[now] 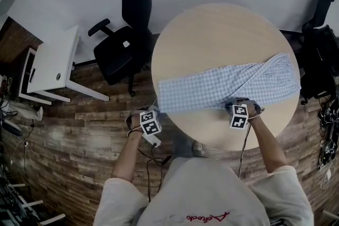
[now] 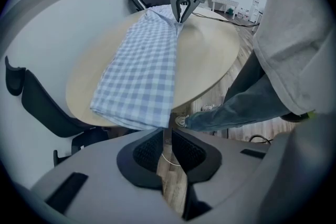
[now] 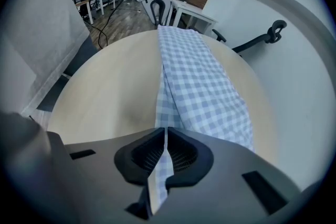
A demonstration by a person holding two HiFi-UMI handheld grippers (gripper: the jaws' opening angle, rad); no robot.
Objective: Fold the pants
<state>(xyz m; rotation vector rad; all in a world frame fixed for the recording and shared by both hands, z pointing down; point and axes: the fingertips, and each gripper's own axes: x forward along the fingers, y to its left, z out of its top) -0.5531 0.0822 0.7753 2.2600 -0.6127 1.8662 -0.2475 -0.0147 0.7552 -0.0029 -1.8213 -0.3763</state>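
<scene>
Round pale table (image 1: 212, 29) carries the checked pants (image 1: 228, 84), already doubled lengthwise into one long strip. The right claw (image 3: 165, 136) is clenched on the strip's near edge, with the cloth running away ahead of it. The left claw (image 2: 166, 136), narrowed to a slit, seems to nip the hem corner at its tips. Laying flat looks done; next, probably, one end must be carried squarely over the other.
</scene>
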